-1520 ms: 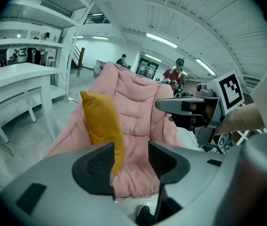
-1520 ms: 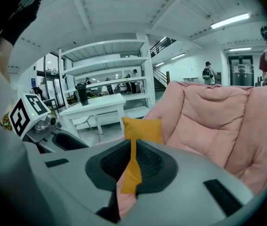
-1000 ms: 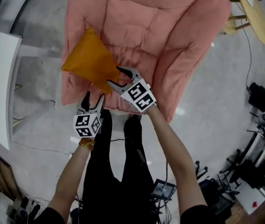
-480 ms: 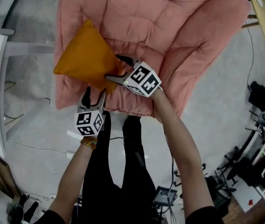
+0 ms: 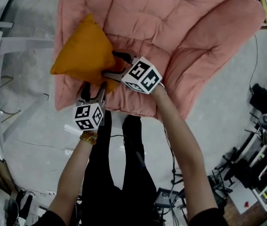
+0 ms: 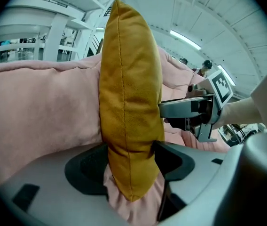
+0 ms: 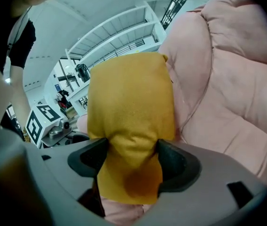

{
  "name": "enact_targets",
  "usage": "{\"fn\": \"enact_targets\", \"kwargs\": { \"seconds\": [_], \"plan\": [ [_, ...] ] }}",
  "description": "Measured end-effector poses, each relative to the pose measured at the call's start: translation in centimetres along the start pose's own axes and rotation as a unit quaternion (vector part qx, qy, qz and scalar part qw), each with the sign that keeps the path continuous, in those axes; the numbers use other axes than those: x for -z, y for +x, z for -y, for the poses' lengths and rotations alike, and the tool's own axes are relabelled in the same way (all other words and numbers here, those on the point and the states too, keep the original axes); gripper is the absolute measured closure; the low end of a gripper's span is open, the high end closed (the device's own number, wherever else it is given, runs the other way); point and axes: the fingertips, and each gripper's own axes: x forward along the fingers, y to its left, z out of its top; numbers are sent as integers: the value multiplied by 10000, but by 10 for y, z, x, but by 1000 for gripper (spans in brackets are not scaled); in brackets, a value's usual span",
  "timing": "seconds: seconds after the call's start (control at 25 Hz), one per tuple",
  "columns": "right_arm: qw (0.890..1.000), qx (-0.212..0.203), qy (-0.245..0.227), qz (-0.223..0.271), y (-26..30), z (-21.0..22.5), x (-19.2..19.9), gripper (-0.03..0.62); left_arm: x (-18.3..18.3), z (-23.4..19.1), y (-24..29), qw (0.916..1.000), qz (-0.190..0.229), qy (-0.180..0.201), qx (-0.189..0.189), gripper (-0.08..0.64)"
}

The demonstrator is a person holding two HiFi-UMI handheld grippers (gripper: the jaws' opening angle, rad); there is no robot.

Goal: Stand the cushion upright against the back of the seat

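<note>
We see the orange cushion [image 5: 84,48] at the left side of the big pink chair [image 5: 180,27], leaning on its soft side pad. Both claws are at its near end. The left arm [image 5: 72,178] comes straight up from the bottom of the head view, and the left claw [image 5: 93,89] points ahead and a bit down. It is pinching the bottom edge of the cushion. From this claw the cushion stands up thin, seam toward us, with a black pad pressed on each side. The right arm [image 5: 183,145] stretches out longer and bends in toward the left. So the right claw [image 5: 109,63] sits just ahead and to the right of the left one, pointing sideways at the cushion. Its jaws are spread wide and are not squeezing. The cushion's near right corner is pushed in between them, and the cloth fills the gap. The chair's back is farther off than both claws, and the cushion is not against it. Below the claws lie black trouser legs [image 5: 119,173] and grey floor [image 5: 35,126].
</note>
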Motion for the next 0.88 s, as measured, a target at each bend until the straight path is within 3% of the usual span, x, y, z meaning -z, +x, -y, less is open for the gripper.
{"fn": "enact_targets", "kwargs": {
  "seconds": [0.2, 0.52, 0.88],
  "plan": [
    [9997, 203, 25, -126, 6, 0, 0, 287, 1, -5, 4, 10000, -43, -57, -25, 278],
    [9973, 697, 243, 46, -5, -15, -1, 377, 1, -4, 0, 9996, -192, 211, -13, 330],
    [9899, 1241, 579, 353, -28, -30, 4, 416, 3, 4, -12, 9987, -232, 457, -51, 328]
  ]
}}
